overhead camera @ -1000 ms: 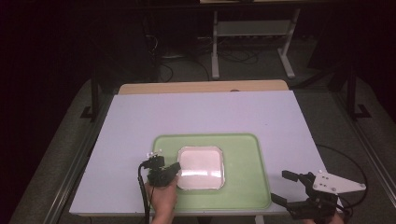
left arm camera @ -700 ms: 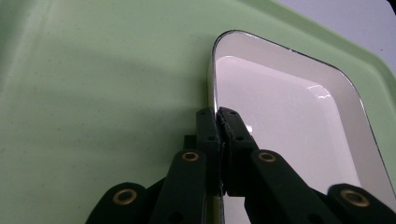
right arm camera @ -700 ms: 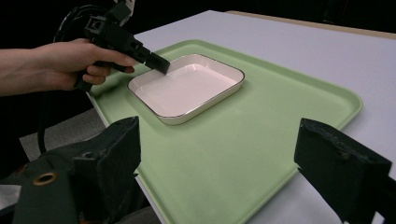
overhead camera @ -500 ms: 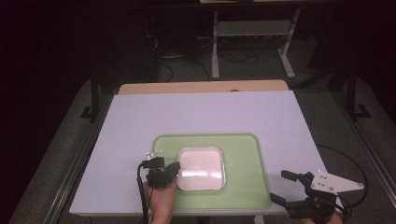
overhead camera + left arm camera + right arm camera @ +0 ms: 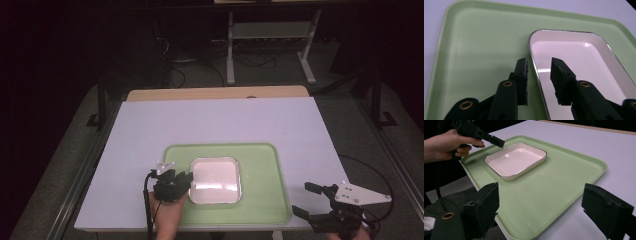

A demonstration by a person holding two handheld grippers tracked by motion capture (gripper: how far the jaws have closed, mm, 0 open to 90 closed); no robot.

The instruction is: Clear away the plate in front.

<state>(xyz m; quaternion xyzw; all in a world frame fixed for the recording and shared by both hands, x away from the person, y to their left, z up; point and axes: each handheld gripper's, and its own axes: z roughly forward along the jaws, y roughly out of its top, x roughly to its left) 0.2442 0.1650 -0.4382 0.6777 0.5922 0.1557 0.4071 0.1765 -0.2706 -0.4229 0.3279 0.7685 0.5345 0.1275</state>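
A white rectangular dish (image 5: pixel 215 180) with a thin metal-looking rim sits in a light green tray (image 5: pixel 260 165) on the white table. My left gripper (image 5: pixel 184 181) is at the dish's left edge. In the left gripper view it (image 5: pixel 539 61) is open, one jaw over the tray (image 5: pixel 479 50) and the other inside the dish (image 5: pixel 579 57), with the rim between them untouched. My right gripper (image 5: pixel 306 199) hovers wide open at the tray's near right corner. In the right gripper view it (image 5: pixel 541 187) frames the tray (image 5: pixel 564 172), with the dish (image 5: pixel 516 160) and the left gripper (image 5: pixel 480 133) beyond.
The white table top (image 5: pixel 220 122) runs bare behind the tray, with a wooden strip (image 5: pixel 215 93) at its far edge. A metal stand (image 5: pixel 270 35) and cables lie on the dark floor beyond. The table's near edge is right below both grippers.
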